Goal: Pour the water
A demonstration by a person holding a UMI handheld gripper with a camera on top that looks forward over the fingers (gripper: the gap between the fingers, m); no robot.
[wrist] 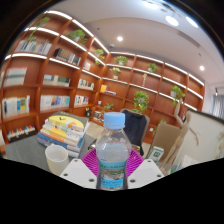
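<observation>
Between the two fingers of the gripper [112, 168] stands a clear plastic water bottle with a pale blue screw cap [113, 150], upright, its body filling the space from one magenta pad [91, 160] to the other. Both pads appear to lie against the bottle's sides with no gap showing, so the jaws read as pinching the bottle about its lower half. Its cap looks fitted on, and its base is hidden below the fingers, so whether it rests on anything cannot be told.

Just ahead of the fingers and off to their left sits a white paper cup [57, 157], mouth up, apart from the bottle; I take it as the likely target for the water. Beyond the cup lies a stack of coloured books [62, 131] on a grey table [28, 152]. Farther out, wooden shelving with books and potted plants [60, 70] lines the room.

Risks from here, as I judge them: with the cap on, tipping yields nothing; a thin-walled bottle may buckle or slide in the pads if squeezed unevenly; and a light paper cup could topple if the neck knocks its rim, or catch a spill if the tilt comes too fast.

As for pose, the gripper is held roughly level, pointing forward across the table, bottle vertical, no tilt begun
</observation>
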